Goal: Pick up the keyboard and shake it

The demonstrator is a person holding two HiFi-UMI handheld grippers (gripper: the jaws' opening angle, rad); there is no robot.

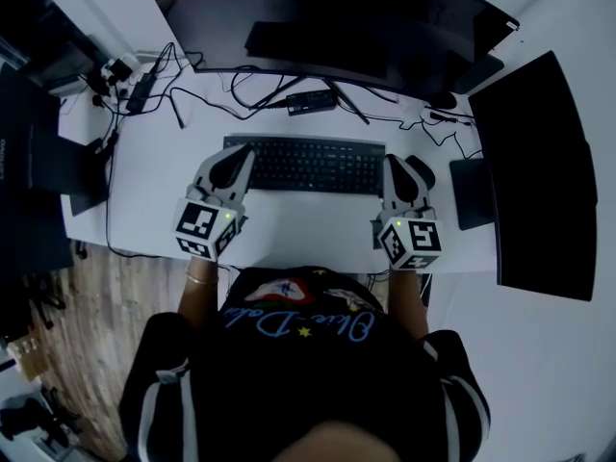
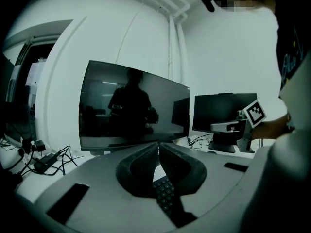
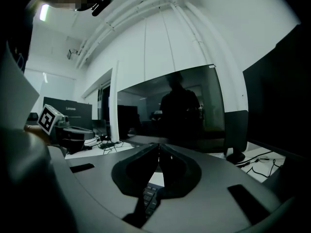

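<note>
The left gripper (image 1: pixel 241 157) hangs over the left end of the flat black computer keyboard (image 1: pixel 308 165). Its own view shows its dark padded fingers (image 2: pixel 138 166) with tips pressed together and nothing caught between them. Rows of keys show only through the gap below the tips, so the keyboard lies under these fingers, not in them. It rests flat on the white counter (image 1: pixel 289 234) and stretches from beneath the left fingers across to beneath the right ones, in front of the wide dark curved monitor (image 1: pixel 327 17) beyond the fingertips. The right gripper (image 1: pixel 395 162) mirrors the left over the right end; its fingers (image 3: pixel 182 171) also meet at the tips on nothing, with keys visible underneath. One gripper at each end suits a long, light board, since holding both ends would likely keep it level and stop it twisting while shaken. With the keyboard flat and both pairs of fingers closed above it, the scene fits an approach to lifting it as well as a keyboard set down after shaking.
</note>
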